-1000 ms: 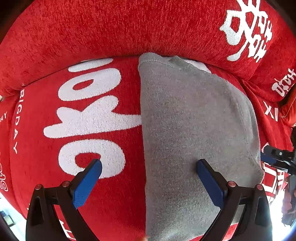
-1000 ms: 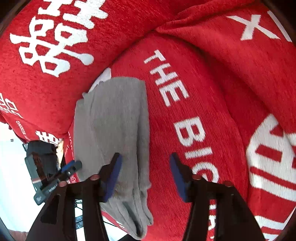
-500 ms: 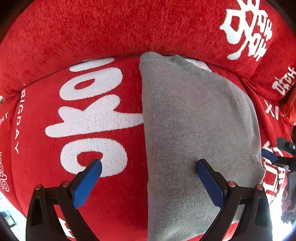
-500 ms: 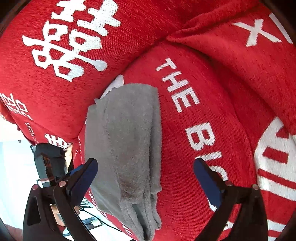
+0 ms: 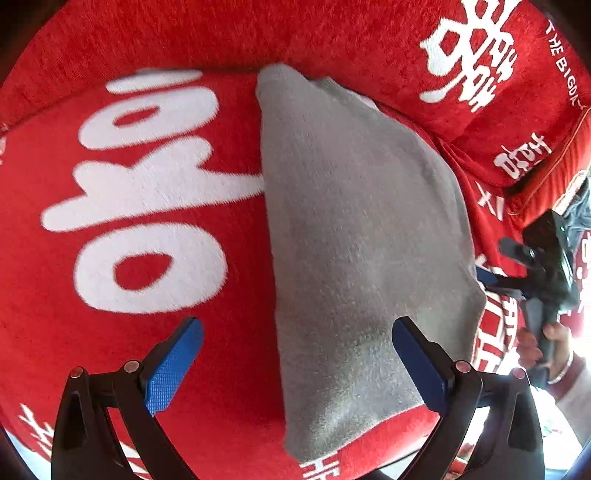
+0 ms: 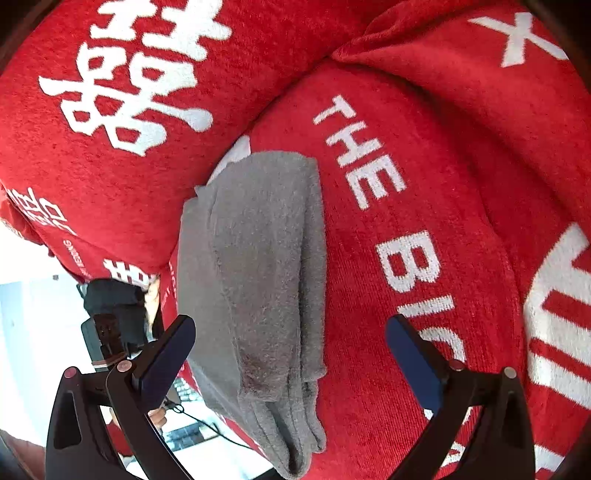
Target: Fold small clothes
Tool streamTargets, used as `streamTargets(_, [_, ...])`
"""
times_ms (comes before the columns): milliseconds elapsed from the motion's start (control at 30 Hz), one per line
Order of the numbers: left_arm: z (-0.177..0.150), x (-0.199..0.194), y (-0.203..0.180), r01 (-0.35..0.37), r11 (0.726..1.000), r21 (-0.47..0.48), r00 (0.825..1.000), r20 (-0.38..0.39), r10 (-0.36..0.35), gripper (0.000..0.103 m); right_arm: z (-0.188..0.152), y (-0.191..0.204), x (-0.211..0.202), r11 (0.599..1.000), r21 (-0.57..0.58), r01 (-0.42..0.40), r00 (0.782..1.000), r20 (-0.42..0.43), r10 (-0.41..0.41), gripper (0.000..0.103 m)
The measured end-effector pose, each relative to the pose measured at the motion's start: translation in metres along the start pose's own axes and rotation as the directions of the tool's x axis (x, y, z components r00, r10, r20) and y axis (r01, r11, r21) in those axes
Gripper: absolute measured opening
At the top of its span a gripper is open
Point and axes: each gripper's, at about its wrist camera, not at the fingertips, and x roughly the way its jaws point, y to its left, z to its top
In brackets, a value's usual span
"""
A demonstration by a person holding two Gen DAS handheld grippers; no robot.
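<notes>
While the folded grey cloth (image 6: 255, 266) is lying on the red cushion (image 6: 424, 147), both tools, left (image 5: 297, 363) and right (image 6: 290, 363), are hovering apart, seemingly gripping nothing.

Folded cloth (image 5: 354, 236) lies on seat cushion (image 5: 147, 314), far end touching back cushion (image 5: 258, 33). Left hand-held gripper (image 5: 295, 365) above cloth's near end, jaws wide, straddling its left edge. Right hand-held gripper (image 6: 290, 365) over the cloth's near stacked edges (image 6: 295, 424), jaws wide, touching nothing. Side cushion (image 6: 480, 92) right of seat.
</notes>
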Motion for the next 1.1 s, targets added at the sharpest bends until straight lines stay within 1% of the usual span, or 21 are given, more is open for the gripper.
streamTargets(67, [0.000, 0.007, 0.000, 0.037, 0.999, -0.007, 0.999, -0.021, -0.037, 0.102, 0.004, -0.002, 0.002, 1.000, -0.001, 0.001, 1.000, -0.007, -0.001, 0.103])
streamTargets(133, [0.000, 0.016, -0.001, 0.076, 0.997, -0.010, 0.996, -0.038, -0.077, 0.102, 0.008, -0.003, 0.002, 1.000, -0.008, -0.013, 1.000, 0.020, 0.013, 0.103])
streamTargets(233, [0.002, 0.024, -0.008, 0.100, 0.995, 0.013, 0.994, -0.048, -0.100, 0.102, 0.016, -0.009, 0.010, 0.997, 0.004, -0.075, 0.997, 0.011, 0.075, 0.103])
streamTargets(367, [0.008, 0.029, -0.028, 0.132, 0.989, 0.062, 0.991, -0.046, -0.129, 0.102, 0.026, -0.004, 0.016, 0.991, -0.050, -0.125, 0.992, -0.021, 0.124, 0.103])
streamTargets(467, [0.009, 0.033, -0.036, 0.086, 0.991, 0.098, 0.996, -0.037, -0.083, 0.102, 0.033, 0.006, 0.025, 0.981, -0.081, -0.178, 0.982, -0.073, 0.172, 0.103])
streamTargets(500, [0.009, 0.034, -0.036, 0.082, 0.992, 0.100, 0.996, -0.039, -0.078, 0.102, 0.034, 0.011, 0.029, 0.975, -0.098, -0.202, 0.977, -0.095, 0.193, 0.103])
streamTargets(567, [0.009, 0.041, -0.035, 0.071, 0.993, 0.091, 0.997, -0.049, -0.067, 0.102, 0.036, 0.021, 0.037, 0.966, -0.140, -0.217, 0.971, -0.128, 0.200, 0.103])
streamTargets(633, [0.007, 0.043, -0.037, 0.057, 0.993, 0.101, 0.998, -0.042, -0.053, 0.102, 0.039, 0.026, 0.047, 0.963, -0.161, -0.217, 0.969, -0.151, 0.194, 0.103])
streamTargets(700, [0.006, 0.042, -0.038, 0.034, 0.993, 0.116, 0.999, -0.037, -0.030, 0.102, 0.043, 0.023, 0.049, 0.963, -0.123, -0.241, 0.963, -0.155, 0.221, 0.103])
streamTargets(767, [0.004, 0.041, -0.041, 0.008, 0.992, 0.126, 1.000, -0.017, -0.006, 0.095, 0.043, 0.015, 0.048, 0.961, -0.053, -0.270, 0.955, -0.145, 0.260, 0.102])
streamTargets(800, [0.003, 0.040, -0.043, -0.009, 0.991, 0.132, 1.000, -0.004, 0.010, 0.091, 0.043, 0.011, 0.047, 0.962, -0.019, -0.274, 0.953, -0.138, 0.268, 0.096])
streamTargets(833, [0.001, 0.037, -0.044, -0.015, 0.990, 0.140, 1.000, 0.013, 0.013, 0.083, 0.042, 0.009, 0.046, 0.967, 0.002, -0.255, 0.959, -0.129, 0.253, 0.089])
streamTargets(867, [0.000, 0.033, -0.043, -0.016, 0.989, 0.148, 1.000, 0.026, 0.012, 0.079, 0.040, 0.009, 0.045, 0.976, 0.003, -0.220, 0.967, -0.127, 0.219, 0.064])
streamTargets(900, [-0.002, 0.028, -0.043, -0.017, 0.987, 0.158, 0.999, 0.039, 0.011, 0.070, 0.038, 0.008, 0.044, 0.984, -0.007, -0.178, 0.976, -0.132, 0.175, 0.035])
streamTargets(933, [-0.003, 0.023, -0.043, -0.012, 0.987, 0.163, 0.999, 0.049, 0.004, 0.060, 0.036, 0.006, 0.044, 0.991, -0.013, -0.131, 0.982, -0.140, 0.128, 0.034])
streamTargets(1000, [-0.003, 0.014, -0.040, 0.008, 0.987, 0.163, 0.998, 0.062, -0.018, 0.051, 0.031, 0.004, 0.041, 0.990, -0.003, -0.140, 0.983, -0.117, 0.138, 0.030])
streamTargets(1033, [-0.003, 0.008, -0.039, 0.032, 0.987, 0.160, 0.996, 0.072, -0.043, 0.050, 0.028, 0.008, 0.040, 0.991, -0.017, -0.134, 0.986, -0.106, 0.131, 0.029])
streamTargets(1100, [-0.003, 0.001, -0.037, 0.063, 0.986, 0.155, 0.994, 0.083, -0.077, 0.049, 0.023, 0.016, 0.036, 0.987, -0.025, -0.157, 0.984, -0.085, 0.154, 0.028])
